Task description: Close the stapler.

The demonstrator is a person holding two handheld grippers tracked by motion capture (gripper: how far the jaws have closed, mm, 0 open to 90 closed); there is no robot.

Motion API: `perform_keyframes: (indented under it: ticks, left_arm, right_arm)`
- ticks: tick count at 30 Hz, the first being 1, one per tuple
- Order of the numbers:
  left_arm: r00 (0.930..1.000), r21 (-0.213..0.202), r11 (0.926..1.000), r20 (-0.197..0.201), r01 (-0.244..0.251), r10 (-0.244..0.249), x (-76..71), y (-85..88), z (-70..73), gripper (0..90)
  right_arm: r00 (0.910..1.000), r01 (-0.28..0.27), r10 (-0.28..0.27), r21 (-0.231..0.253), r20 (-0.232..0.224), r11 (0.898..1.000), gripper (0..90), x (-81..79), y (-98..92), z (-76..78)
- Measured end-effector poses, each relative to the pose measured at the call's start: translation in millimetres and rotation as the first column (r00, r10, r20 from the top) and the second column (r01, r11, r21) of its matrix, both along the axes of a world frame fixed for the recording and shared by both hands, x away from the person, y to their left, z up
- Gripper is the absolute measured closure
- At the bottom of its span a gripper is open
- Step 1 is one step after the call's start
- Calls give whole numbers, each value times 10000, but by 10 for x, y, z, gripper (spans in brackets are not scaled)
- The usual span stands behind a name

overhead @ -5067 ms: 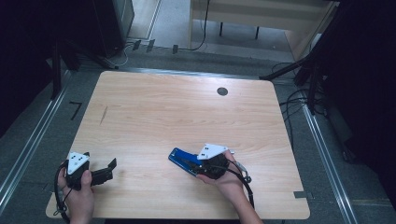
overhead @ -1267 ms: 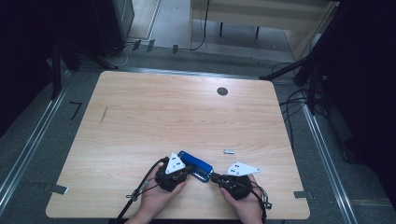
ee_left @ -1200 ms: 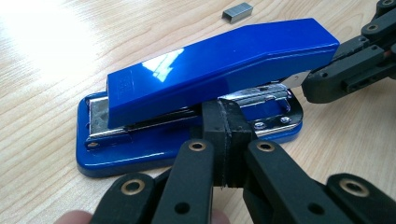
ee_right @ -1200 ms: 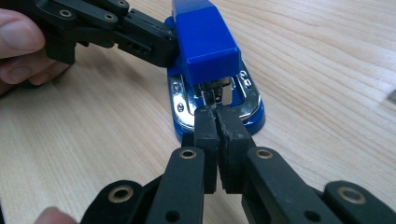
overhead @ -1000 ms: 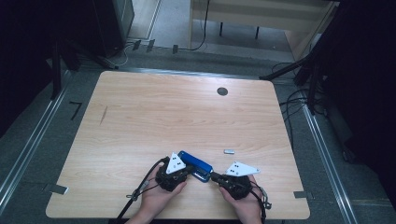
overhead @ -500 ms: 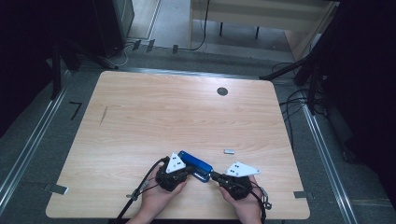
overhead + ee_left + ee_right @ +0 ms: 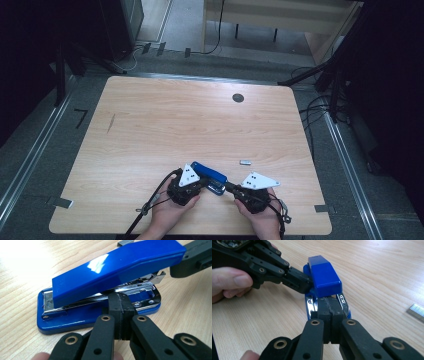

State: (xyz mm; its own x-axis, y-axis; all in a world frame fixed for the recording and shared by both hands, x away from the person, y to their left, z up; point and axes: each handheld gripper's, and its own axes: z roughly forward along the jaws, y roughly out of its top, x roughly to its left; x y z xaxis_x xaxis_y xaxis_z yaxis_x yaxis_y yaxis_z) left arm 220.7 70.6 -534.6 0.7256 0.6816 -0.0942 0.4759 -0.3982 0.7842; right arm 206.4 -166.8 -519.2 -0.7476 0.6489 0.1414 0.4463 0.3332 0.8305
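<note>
A blue stapler lies near the table's front edge between my two grippers, its lid tilted up off the metal magazine. My left gripper is shut with nothing between its jaws, and its tip rests against the stapler's long side by the magazine. My right gripper is also shut and empty, its tip butting the stapler at its end, under the raised lid. In the high view the left gripper and the right gripper meet the stapler from either side.
A small strip of staples lies just beyond the right gripper, also seen as the staple strip. A round dark grommet sits far back on the wooden table. Cables trail off the front edge.
Since five seconds ago the left gripper has come from the table's front left to the stapler, and the right gripper has shifted right. Over the last second nothing has visibly moved.
</note>
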Motion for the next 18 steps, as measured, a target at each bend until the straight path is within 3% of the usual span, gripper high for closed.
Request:
perform_keyframes:
  ticks: [18]
  left_arm:
    - [9999, 201, 9998, 137, 94, -97, -10, -11, 3, 900]
  right_arm:
    - [9992, 3, -11, 200, 397, 9998, 900, 29, 30, 140]
